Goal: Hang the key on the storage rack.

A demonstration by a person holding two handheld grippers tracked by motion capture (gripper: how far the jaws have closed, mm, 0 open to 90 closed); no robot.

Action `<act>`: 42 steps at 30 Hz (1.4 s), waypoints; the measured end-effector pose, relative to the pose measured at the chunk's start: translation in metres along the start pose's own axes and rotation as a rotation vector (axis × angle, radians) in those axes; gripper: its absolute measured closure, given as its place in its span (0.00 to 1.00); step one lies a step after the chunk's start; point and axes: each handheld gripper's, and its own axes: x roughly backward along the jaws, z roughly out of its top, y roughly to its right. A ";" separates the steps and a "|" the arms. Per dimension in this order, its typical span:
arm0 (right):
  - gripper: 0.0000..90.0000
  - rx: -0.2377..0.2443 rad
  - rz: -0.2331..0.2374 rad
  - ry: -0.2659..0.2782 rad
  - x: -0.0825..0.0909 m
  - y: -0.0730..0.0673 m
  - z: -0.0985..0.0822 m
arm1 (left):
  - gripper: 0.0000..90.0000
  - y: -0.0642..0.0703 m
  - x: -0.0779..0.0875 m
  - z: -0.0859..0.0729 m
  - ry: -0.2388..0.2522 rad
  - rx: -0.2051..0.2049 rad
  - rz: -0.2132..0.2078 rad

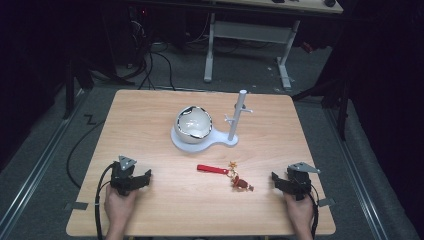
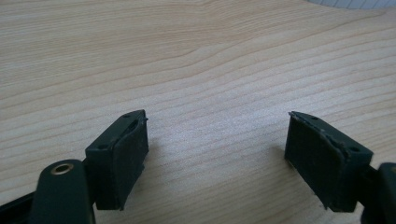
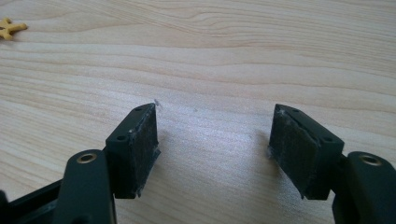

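Observation:
A keychain with a red strap point(image 1: 212, 169) and a small red and gold charm point(image 1: 240, 182) lies on the wooden table point(image 1: 150, 125), near the front middle. Behind it stands a white stand point(image 1: 235, 120) with pegs on a white base, and a white bowl point(image 1: 194, 123) rests on that base. My left gripper point(image 1: 141, 181) rests at the front left, open, with bare wood between its jaws point(image 2: 217, 135). My right gripper point(image 1: 280, 182) rests at the front right, open and empty point(image 3: 215, 128). A gold bit of the charm point(image 3: 9, 29) shows at the far left of the right gripper view.
Beyond the table's far edge are a white desk frame point(image 1: 250, 35) and cables on a grey floor point(image 1: 160, 65). Metal rails run along the floor on both sides of the table.

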 end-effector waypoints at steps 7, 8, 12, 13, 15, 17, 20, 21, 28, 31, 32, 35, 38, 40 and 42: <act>0.37 -0.004 -0.006 -0.002 0.001 -0.001 -0.001 | 0.24 0.000 0.000 0.000 0.000 0.000 0.000; 0.37 -0.004 -0.005 -0.002 0.001 -0.001 -0.001 | 0.24 0.000 0.000 0.000 0.000 0.000 0.000; 0.39 -0.012 0.008 0.002 0.002 0.000 -0.001 | 0.24 0.000 0.000 0.000 0.000 0.000 0.000; 0.40 -0.016 0.009 0.004 0.002 0.001 -0.001 | 0.24 0.000 0.000 0.000 0.000 0.000 0.000; 0.41 -0.020 0.008 0.006 0.002 0.001 -0.002 | 0.24 0.000 0.000 0.000 0.000 0.000 0.000; 0.45 -0.033 0.013 0.009 0.004 0.002 -0.003 | 0.24 0.000 0.000 0.000 0.000 0.000 0.000; 0.47 -0.042 0.032 0.011 0.007 0.002 -0.004 | 0.24 0.000 0.000 0.000 0.000 0.000 0.000; 0.48 -0.042 0.039 0.016 0.008 0.002 -0.004 | 0.24 0.000 0.000 0.000 0.000 0.000 0.000; 0.51 -0.031 0.095 0.041 0.015 -0.005 -0.004 | 0.24 0.000 0.000 0.000 0.000 0.000 0.000; 0.52 -0.025 0.119 0.051 0.018 -0.009 -0.004 | 0.24 0.000 0.000 0.000 0.000 0.000 0.000; 0.52 -0.025 0.119 0.051 0.018 -0.009 -0.004 | 0.24 0.000 0.000 0.000 0.000 0.000 0.000; 0.52 -0.008 0.139 0.055 0.020 -0.016 -0.003 | 0.24 0.000 0.000 0.000 0.000 0.000 0.000; 0.53 0.002 0.150 0.056 0.021 -0.019 -0.003 | 0.24 0.000 0.000 0.000 0.000 0.000 0.000; 0.55 0.015 0.171 0.054 0.021 -0.026 -0.004 | 0.24 0.000 0.000 0.000 0.000 0.000 0.000; 0.56 0.027 0.184 0.053 0.021 -0.029 -0.005 | 0.24 0.000 0.000 0.000 0.000 0.000 0.000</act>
